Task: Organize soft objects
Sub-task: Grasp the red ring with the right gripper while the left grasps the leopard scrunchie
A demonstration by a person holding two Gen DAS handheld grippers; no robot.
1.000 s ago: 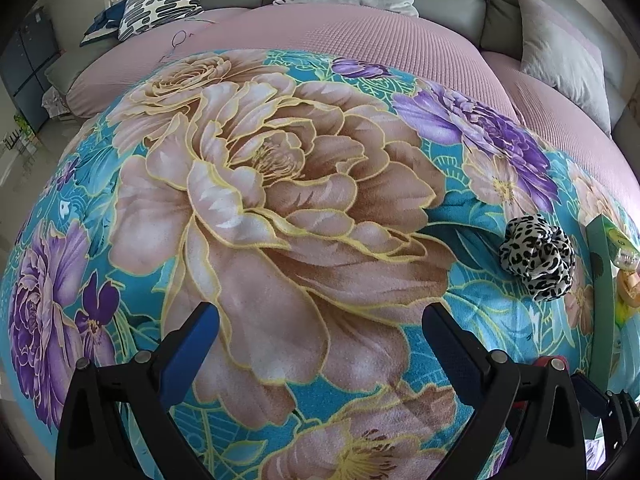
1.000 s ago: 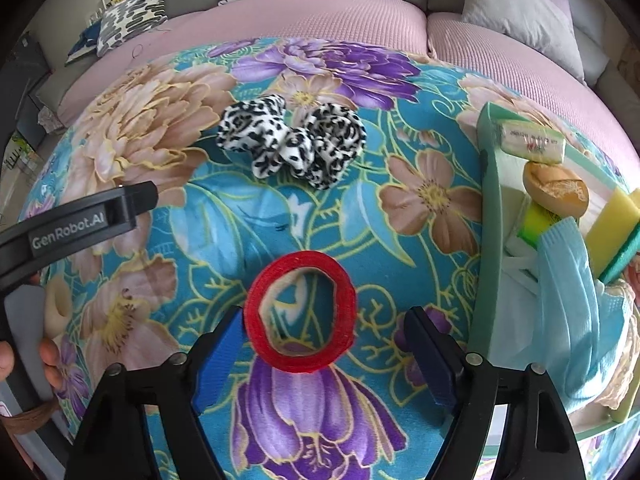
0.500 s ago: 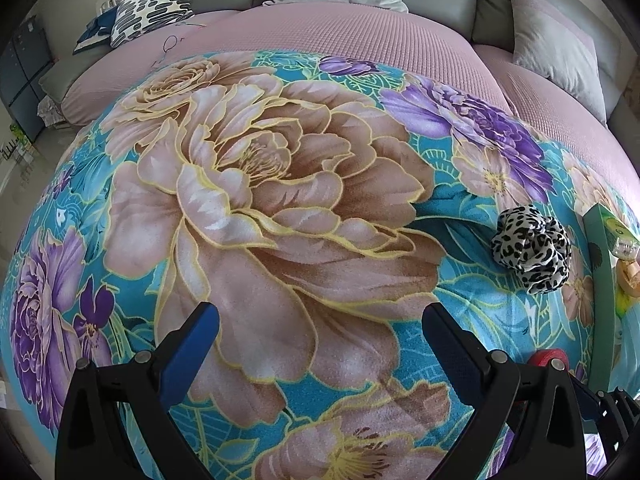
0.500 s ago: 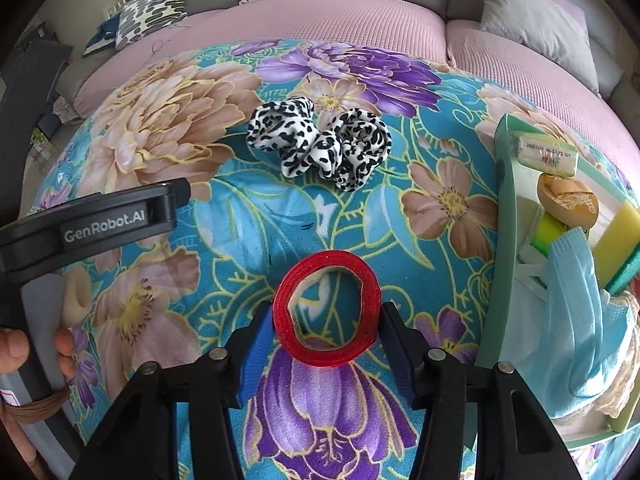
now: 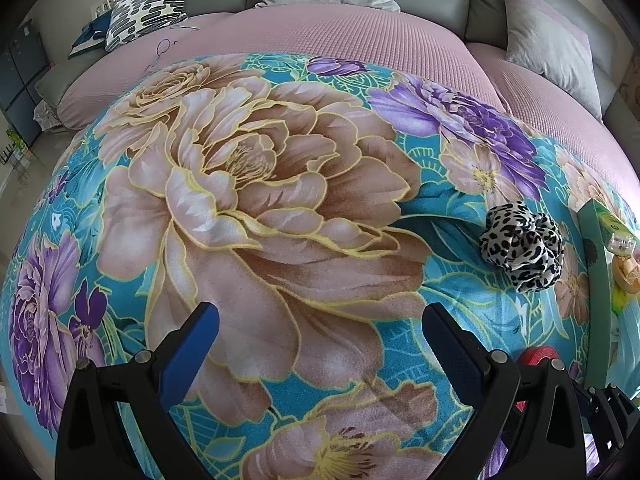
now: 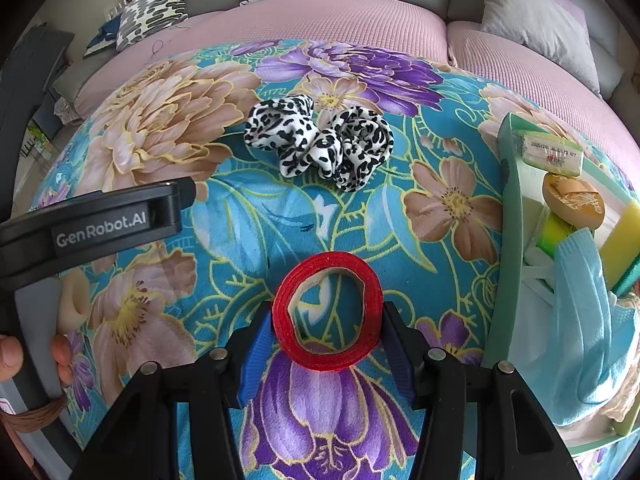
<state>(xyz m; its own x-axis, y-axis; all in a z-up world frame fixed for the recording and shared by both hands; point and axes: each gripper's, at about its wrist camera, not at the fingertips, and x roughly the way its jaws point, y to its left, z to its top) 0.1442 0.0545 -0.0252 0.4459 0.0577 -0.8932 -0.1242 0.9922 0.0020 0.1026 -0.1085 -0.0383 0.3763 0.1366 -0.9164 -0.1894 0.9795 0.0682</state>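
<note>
A red ring (image 6: pixel 326 316) lies on the floral blanket (image 6: pixel 248 236) right in front of me, and my right gripper (image 6: pixel 327 320) is shut on it, blue pads pressing its two sides. A leopard-print scrunchie (image 6: pixel 320 142) sits farther back on the blanket, untouched. In the left wrist view my left gripper (image 5: pixel 320 316) hangs open over a big pink flower with nothing between its fingers. The scrunchie (image 5: pixel 520 252) lies to its right, and a bit of the red ring (image 5: pixel 536 356) shows at the lower right.
A green tray (image 6: pixel 510 240) on the right holds a light blue face mask (image 6: pixel 580 320), a yellow sponge (image 6: pixel 620 240), a tan round puff (image 6: pixel 572 200) and a wrapped packet (image 6: pixel 552 152). A pink sofa (image 5: pixel 360 36) with cushions lies behind the blanket. A hand (image 6: pixel 12 356) holds the left gripper's body (image 6: pixel 100 224).
My right gripper's jaws closed from wide apart onto the sides of the red ring, squeezing it narrower. The left gripper stayed open and still.
</note>
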